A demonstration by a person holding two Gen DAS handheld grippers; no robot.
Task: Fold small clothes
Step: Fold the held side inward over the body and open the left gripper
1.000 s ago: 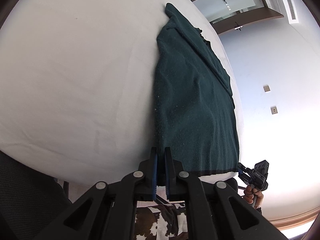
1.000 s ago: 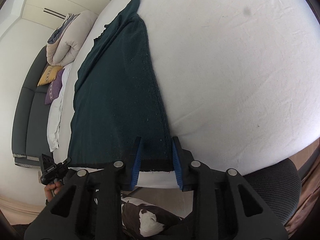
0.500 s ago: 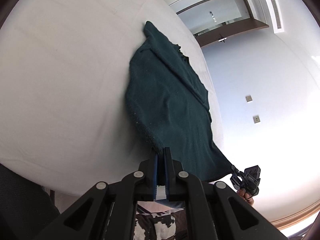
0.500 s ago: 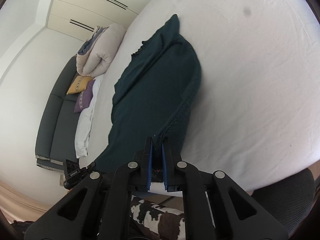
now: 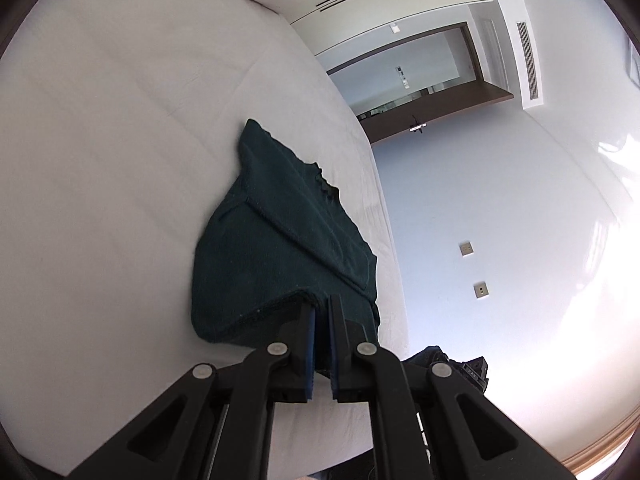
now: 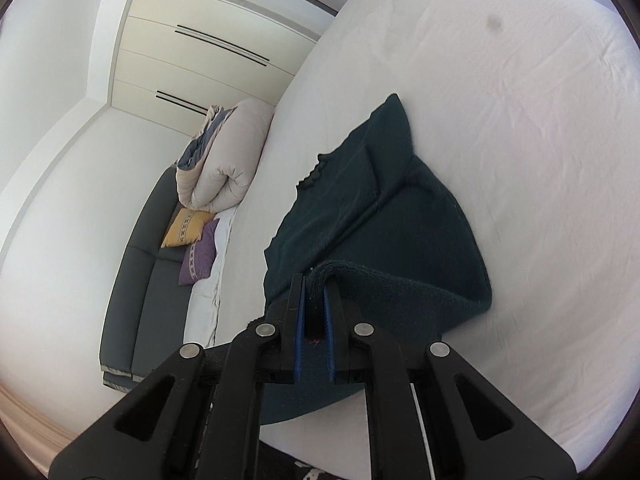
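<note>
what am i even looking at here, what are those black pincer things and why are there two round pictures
These are two hand-held grasping tools, one in each of a person's hands; no robot arm is involved. Each carries a fisheye camera looking along its fingers, hence two round pictures. One picture is from the left tool, the other from the right tool. A dark green garment lies on a white bed. Both tools are shut on its near hem, lifted and curled toward the far end. A rolled duvet and grey sofa sit beyond.

Dark green garment (image 5: 280,256) nubby matt knit; white bedsheet (image 6: 540,160) smooth, lightly creased cloth.
</note>
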